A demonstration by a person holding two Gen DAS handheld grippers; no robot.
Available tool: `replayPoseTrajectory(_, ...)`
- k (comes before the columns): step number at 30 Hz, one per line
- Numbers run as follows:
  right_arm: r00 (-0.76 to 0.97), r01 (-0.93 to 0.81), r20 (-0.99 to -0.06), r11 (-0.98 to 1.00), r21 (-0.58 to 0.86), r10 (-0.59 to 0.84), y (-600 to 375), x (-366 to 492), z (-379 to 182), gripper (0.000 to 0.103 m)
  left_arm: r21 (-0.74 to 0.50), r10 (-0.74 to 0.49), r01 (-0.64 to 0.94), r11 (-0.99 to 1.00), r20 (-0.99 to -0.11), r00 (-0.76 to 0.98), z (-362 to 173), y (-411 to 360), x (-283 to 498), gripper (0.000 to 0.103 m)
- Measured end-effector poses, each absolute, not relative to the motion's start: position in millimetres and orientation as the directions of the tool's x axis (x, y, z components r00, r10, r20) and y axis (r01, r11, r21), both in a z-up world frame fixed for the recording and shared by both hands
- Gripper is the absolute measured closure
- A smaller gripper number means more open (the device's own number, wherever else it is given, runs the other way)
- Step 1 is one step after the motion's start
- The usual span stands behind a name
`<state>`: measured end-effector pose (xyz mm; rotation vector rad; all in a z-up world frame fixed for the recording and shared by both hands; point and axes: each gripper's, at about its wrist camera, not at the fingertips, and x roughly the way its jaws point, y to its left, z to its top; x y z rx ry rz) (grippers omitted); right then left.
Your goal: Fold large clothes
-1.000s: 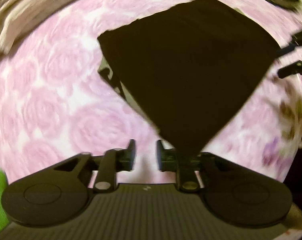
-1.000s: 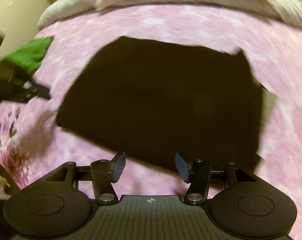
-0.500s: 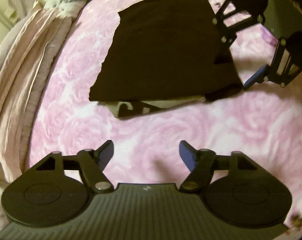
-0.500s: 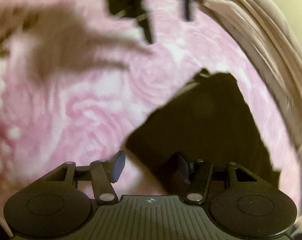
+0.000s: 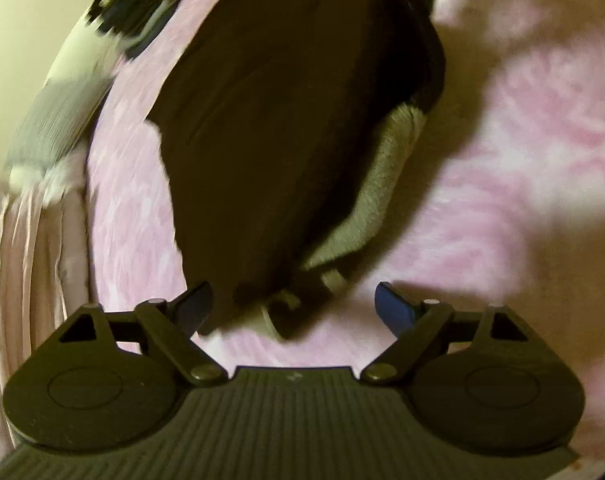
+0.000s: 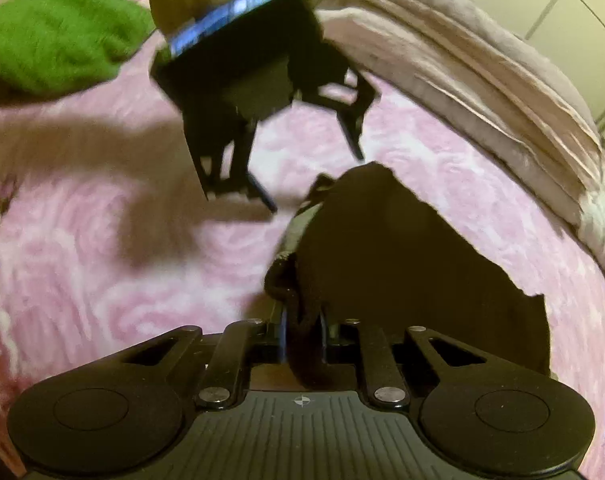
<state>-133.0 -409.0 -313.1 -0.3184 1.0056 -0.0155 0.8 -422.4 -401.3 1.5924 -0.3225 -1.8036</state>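
Right gripper point(image 6: 302, 336) fingers pinching dark garment point(image 6: 402, 280) edge, left gripper point(image 5: 292, 308) fingers spread, green cloth point(image 6: 54, 40) well apart, pink bedspread point(image 6: 122, 272)

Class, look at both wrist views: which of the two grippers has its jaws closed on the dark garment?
The right gripper: its jaws pinch a bunched edge of the dark garment. The left gripper hovers above the pink bedspread, jaws spread wide and empty.

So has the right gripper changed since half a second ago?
Yes. The right gripper has closed on the near edge of the dark garment lying on the pink bedspread; before, its fingers stood apart over that corner.
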Motion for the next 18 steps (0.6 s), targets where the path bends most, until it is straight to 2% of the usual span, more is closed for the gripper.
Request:
replayPoseTrajectory(3,0.542,-0.107,-0.826,0.961,-0.255,-0.159,-410.6,-131.0,-304.0,0.092,0.597,-0.626,0.275,-0.754,-0.78,-0.023,-407.9,-437.3,2.8,0.039)
replayPoseTrajectory(5,0.541,-0.086,-0.826,0.967,-0.24,-0.158,-412.9,-133.5,-301.2,0.093,0.58,-0.605,0.251,-0.775,-0.796,-0.029,-409.1,-445.3,4.4,0.067)
replayPoseTrajectory(7,0.537,-0.064,-0.829,0.973,-0.224,-0.155,-414.6,-135.8,-295.7,0.093,0.574,-0.597,0.241,-0.783,-0.802,-0.028,-406.3,-451.6,5.7,0.083)
replayPoseTrajectory(11,0.529,-0.076,-0.841,0.98,-0.183,-0.116,-409.2,-136.4,-287.1,0.094,0.551,-0.575,0.249,-0.797,-0.818,-0.03,-389.8,-453.0,7.9,0.09)
replayPoseTrajectory(18,0.511,-0.101,-0.859,0.995,-0.021,0.034,-376.7,-151.8,-261.4,0.095,0.512,-0.541,0.301,-0.805,-0.841,-0.016,-341.9,-396.9,1.5,0.091)
